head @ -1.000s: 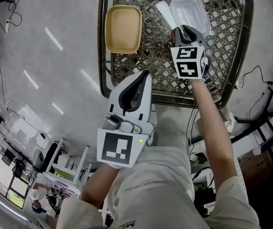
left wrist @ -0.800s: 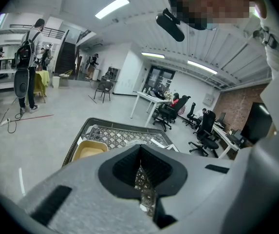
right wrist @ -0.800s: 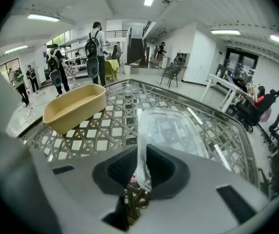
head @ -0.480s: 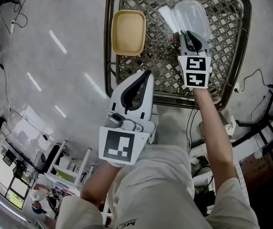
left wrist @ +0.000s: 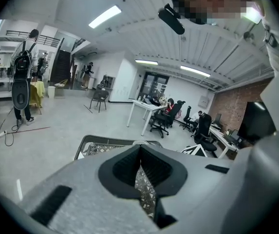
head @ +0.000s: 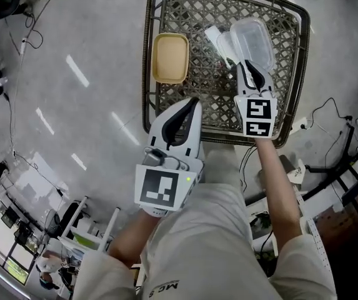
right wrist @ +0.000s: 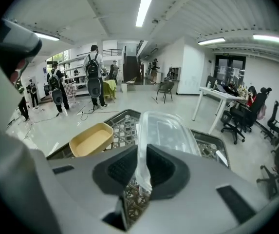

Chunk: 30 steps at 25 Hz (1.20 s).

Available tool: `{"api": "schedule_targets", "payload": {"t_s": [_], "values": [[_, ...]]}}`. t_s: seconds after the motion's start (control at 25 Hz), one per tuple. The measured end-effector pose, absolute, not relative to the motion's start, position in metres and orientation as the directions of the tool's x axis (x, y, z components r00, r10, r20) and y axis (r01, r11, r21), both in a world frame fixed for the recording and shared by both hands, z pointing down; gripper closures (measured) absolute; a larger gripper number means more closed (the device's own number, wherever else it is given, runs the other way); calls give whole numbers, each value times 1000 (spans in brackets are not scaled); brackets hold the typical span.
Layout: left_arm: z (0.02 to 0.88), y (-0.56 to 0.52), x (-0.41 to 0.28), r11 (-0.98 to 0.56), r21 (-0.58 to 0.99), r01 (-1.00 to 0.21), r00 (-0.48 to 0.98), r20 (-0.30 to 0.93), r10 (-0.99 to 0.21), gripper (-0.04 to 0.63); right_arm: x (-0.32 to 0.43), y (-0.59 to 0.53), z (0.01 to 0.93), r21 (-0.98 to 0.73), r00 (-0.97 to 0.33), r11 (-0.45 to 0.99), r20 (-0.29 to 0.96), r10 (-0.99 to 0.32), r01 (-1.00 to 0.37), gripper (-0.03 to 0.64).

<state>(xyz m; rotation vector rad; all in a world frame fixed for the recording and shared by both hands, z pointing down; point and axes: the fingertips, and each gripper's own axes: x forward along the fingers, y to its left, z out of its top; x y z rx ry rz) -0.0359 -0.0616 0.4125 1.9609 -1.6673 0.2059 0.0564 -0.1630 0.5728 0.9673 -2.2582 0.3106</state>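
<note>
The right hand-held gripper (head: 251,72) is clamped on the near rim of a clear plastic container (head: 252,37). In the right gripper view its jaws pinch that thin lip (right wrist: 141,172), the one part narrow enough to bite. The container (right wrist: 167,130) juts away from them over the far right of the lattice-topped bench (head: 210,92). I cannot tell whether its far end rests on the lattice.

A tan rectangular tray (head: 170,57) sits apart on the far left, open side up, untouched. A flat white piece (head: 215,36), perhaps a lid, lies just left of the container.

The left hand-held gripper (head: 187,107) hangs at the bench's near edge. Its jaws are together with nothing between them (left wrist: 140,172), which keeps it out of the other's way.
</note>
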Motion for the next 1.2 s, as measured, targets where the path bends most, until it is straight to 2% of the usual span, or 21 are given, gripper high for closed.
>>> {"api": "schedule_targets", "payload": {"t_s": [0.6,1.2], "values": [[329,-49,-55,-117,217,-969,186,332,-925,571,75,-139,409,69,-581,691,485,-654,-719,546],[280,-40,-60,-118,192,-974,163,235,-958,571,93,-106,298,103,-597,653,320,-736,-750,546]]}}
